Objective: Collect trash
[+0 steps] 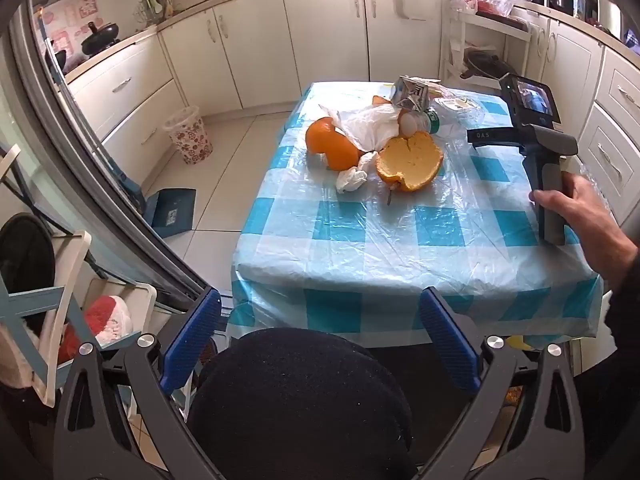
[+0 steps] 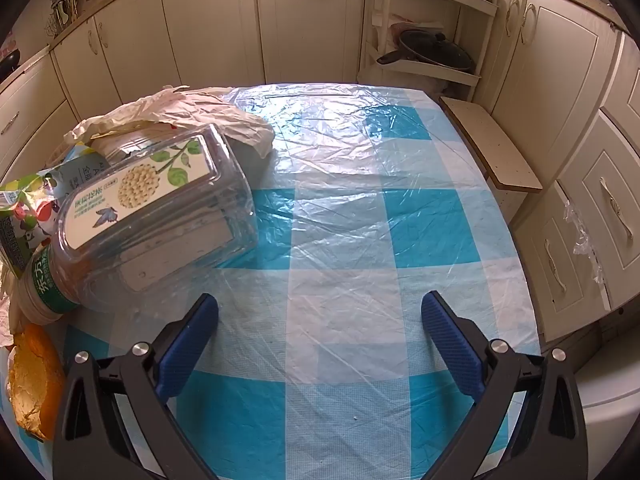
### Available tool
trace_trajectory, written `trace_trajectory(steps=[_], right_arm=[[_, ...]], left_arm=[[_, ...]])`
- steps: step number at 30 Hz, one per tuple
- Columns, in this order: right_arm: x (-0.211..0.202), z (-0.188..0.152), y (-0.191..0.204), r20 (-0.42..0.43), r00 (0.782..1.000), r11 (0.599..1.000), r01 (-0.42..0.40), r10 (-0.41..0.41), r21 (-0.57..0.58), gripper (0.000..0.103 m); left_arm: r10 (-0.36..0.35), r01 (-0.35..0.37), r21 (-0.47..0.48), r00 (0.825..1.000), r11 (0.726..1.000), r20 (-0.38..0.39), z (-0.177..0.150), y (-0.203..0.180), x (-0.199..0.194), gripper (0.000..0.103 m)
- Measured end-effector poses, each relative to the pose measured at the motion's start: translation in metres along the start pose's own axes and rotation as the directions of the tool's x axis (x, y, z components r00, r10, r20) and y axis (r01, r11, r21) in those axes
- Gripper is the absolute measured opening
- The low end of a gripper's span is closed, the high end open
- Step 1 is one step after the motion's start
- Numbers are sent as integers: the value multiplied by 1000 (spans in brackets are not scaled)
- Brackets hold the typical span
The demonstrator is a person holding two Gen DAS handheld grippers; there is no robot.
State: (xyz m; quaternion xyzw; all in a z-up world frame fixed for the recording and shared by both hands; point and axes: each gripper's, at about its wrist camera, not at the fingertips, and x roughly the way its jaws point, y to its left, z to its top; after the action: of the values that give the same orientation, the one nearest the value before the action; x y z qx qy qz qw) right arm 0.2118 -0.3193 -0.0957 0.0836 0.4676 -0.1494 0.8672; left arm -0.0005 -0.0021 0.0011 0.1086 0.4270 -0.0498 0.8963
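- My left gripper (image 1: 320, 344) and right gripper (image 2: 320, 344) stand wide, empty.
- Clear plastic box (image 2: 160, 216): light, slippery, crushable; I would grip across its narrow sides.
- Orange peel (image 1: 410, 160): soft; pinch its rim.

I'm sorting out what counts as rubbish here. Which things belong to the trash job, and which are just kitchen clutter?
Trash job:
orange peels
crumpled tissue
white plastic bag
clear plastic bottle
crushed carton
patterned waste bin

Just lying about:
black pan
lidded pan on the shelf
blue dustpan
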Motion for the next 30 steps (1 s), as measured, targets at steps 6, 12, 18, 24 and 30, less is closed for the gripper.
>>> trace_trajectory(steps=[6,12,18,24,30], right_arm=[[-1,1,-1,-10,1000,1000,-9,9,24,97],[-55,-18,-5,-2,999,999,-38,38,-7,97],[-187,-88,5,185,981,996,-46,60,-81,97],[-287,-159,13,360,929,993,-54,88,-105,97],[-324,-211,14,486,871,993,-9,67,-121,97]], left_arm=[[-28,29,-51,999,998,22,-3,19,-7,95],[-45,51,-89,997,995,60,-3,32,-13,95],[-48,53,-64,996,997,76,-9,27,-22,95],[-39,47,-76,993,996,108,-22,28,-36,95],[-58,72,-96,988,993,140,-32,31,-48,95]])
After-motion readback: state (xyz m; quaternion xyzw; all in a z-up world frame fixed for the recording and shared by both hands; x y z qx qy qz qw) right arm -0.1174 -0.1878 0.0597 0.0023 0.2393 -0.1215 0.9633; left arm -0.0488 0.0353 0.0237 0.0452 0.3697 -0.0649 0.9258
